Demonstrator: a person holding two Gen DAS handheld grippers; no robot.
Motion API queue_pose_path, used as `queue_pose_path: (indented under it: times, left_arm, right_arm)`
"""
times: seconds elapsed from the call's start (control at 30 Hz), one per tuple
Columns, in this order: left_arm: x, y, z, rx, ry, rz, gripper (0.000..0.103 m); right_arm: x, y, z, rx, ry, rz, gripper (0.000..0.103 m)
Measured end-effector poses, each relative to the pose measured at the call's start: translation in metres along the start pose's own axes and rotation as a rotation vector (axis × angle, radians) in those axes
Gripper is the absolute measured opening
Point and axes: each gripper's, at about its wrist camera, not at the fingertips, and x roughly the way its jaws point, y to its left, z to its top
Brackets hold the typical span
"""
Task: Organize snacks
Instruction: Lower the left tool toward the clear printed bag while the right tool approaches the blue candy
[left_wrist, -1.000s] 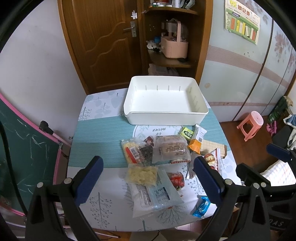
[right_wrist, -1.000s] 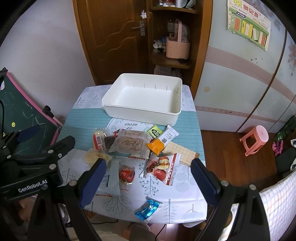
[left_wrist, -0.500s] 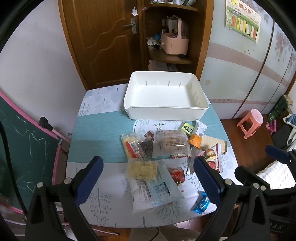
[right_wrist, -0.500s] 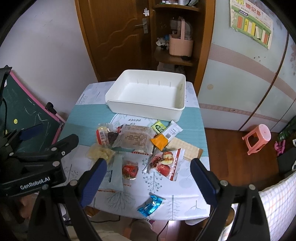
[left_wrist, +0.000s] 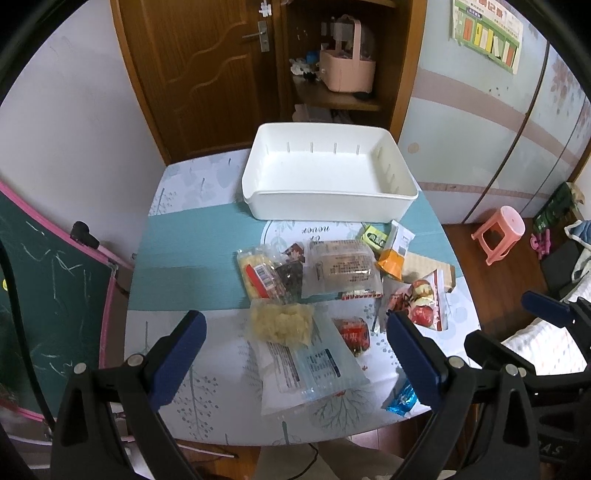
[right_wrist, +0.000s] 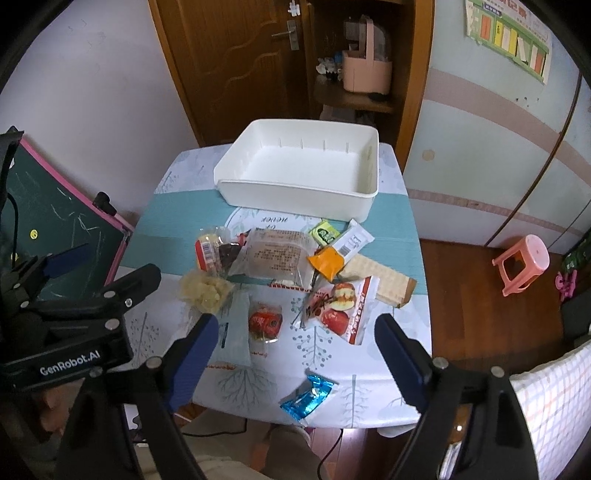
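An empty white bin (left_wrist: 328, 173) stands at the far side of the table; it also shows in the right wrist view (right_wrist: 299, 173). Several snack packs lie in front of it: a clear pack with a brown cake (left_wrist: 341, 266), a yellow pack (left_wrist: 258, 277), a pale crumbly bag (left_wrist: 280, 323), a red sweet (right_wrist: 264, 321), an apple-print bag (right_wrist: 341, 308), an orange sachet (right_wrist: 327, 260) and a blue wrapper (right_wrist: 306, 397). My left gripper (left_wrist: 295, 360) is open and empty above the near snacks. My right gripper (right_wrist: 299, 363) is open and empty above the table's near edge.
A green chalkboard (left_wrist: 40, 295) leans at the table's left. A pink stool (right_wrist: 521, 264) stands on the wooden floor to the right. A wooden door (left_wrist: 207, 70) and a shelf with a pink basket (left_wrist: 347, 70) are behind the table.
Both grippers have drifted slightly back and tilted, so the table and bin sit a little lower in both views. The snacks have not moved. Both grippers stay open.
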Motion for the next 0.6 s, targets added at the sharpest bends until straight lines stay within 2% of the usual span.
queue_pose_path:
  times: [0.47, 0.6]
  left_arm:
    - [0.042, 0.010, -0.008, -0.051, 0.087, 0.016, 0.097]
    - [0.068, 0.016, -0.015, -0.062, 0.140, 0.028, 0.097]
  right_arm:
    - [0.037, -0.011, -0.012, 0.024, 0.111, 0.000, 0.082]
    - [0.056, -0.017, -0.021, 0.043, 0.164, 0.007, 0.081]
